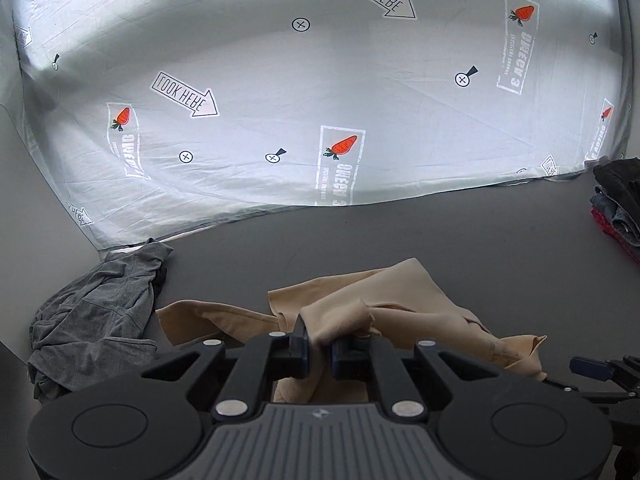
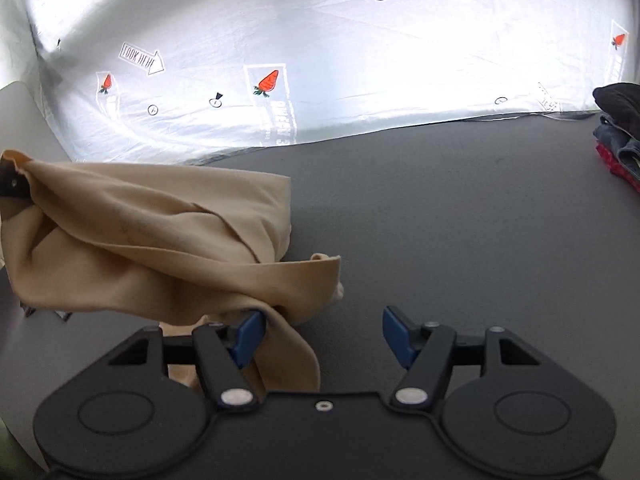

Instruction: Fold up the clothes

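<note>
A beige garment (image 1: pixel 400 300) lies crumpled on the dark grey table (image 1: pixel 400 232), partly lifted. My left gripper (image 1: pixel 319 346) is shut on a bunched fold of it, and cloth hangs down between the fingers. In the right wrist view the beige garment (image 2: pixel 140 240) hangs from the left edge, where a black finger (image 2: pixel 10 188) of the left gripper pinches its corner. My right gripper (image 2: pixel 322 334) stands open just above the table. A flap of the garment drapes against its left blue pad (image 2: pixel 248 336); the right pad (image 2: pixel 396 336) is bare.
A crumpled grey garment (image 1: pixel 96 312) lies at the table's left. A stack of folded clothes (image 1: pixel 616 204), dark, denim and red, sits at the far right edge (image 2: pixel 618 136). A white printed sheet (image 1: pixel 320 100) hangs behind the table.
</note>
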